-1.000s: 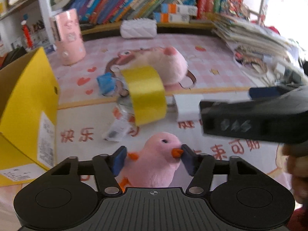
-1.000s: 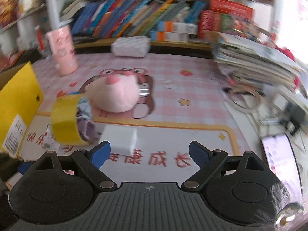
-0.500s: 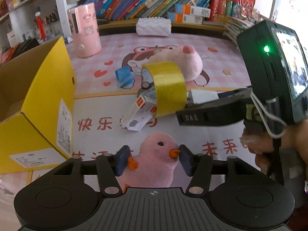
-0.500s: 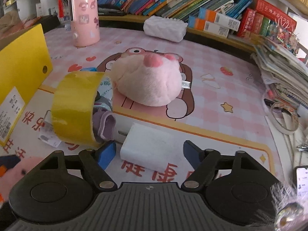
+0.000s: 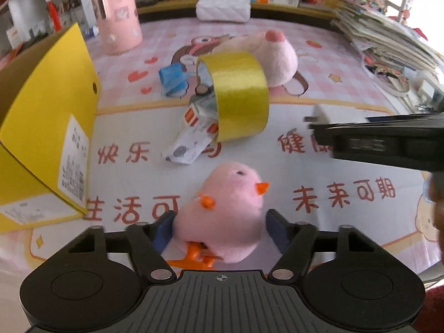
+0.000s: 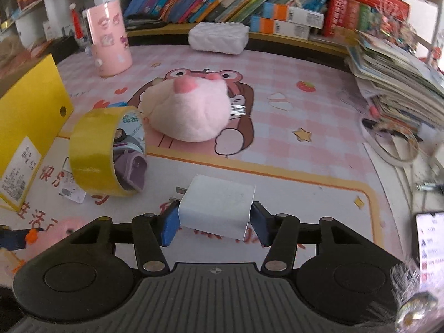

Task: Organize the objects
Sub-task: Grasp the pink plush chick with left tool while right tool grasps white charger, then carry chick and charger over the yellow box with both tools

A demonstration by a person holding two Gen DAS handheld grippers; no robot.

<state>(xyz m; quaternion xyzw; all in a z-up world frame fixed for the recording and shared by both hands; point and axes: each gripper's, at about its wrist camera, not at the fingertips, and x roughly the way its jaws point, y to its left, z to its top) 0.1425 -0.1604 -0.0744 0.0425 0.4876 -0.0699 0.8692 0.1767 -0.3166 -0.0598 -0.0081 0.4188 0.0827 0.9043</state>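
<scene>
A pink plush duck (image 5: 227, 208) with an orange beak stands on the printed mat between the jaws of my left gripper (image 5: 219, 231). The left pad rests against its side, the right pad stands a little off it. My right gripper (image 6: 215, 223) has its jaws closing on a white plug charger (image 6: 219, 208), and both blue pads meet its sides. The charger's prongs point left. The duck (image 6: 66, 227) also shows low on the left in the right wrist view. The charger (image 5: 333, 113) appears beside the right gripper's black body in the left wrist view.
A yellow tape roll (image 5: 238, 94) leans over a small carton (image 5: 194, 127) and a blue item (image 5: 172, 79). An open yellow box (image 5: 41, 127) stands at the left. Behind are a large pink plush (image 6: 191, 111) and a pink cup (image 6: 109, 44); books (image 6: 394, 77) and a phone (image 6: 430, 244) lie right.
The right gripper came forward and down over the white charger and its jaws narrowed onto it. The left jaws widened slightly off the duck's beak, and its view tipped.
</scene>
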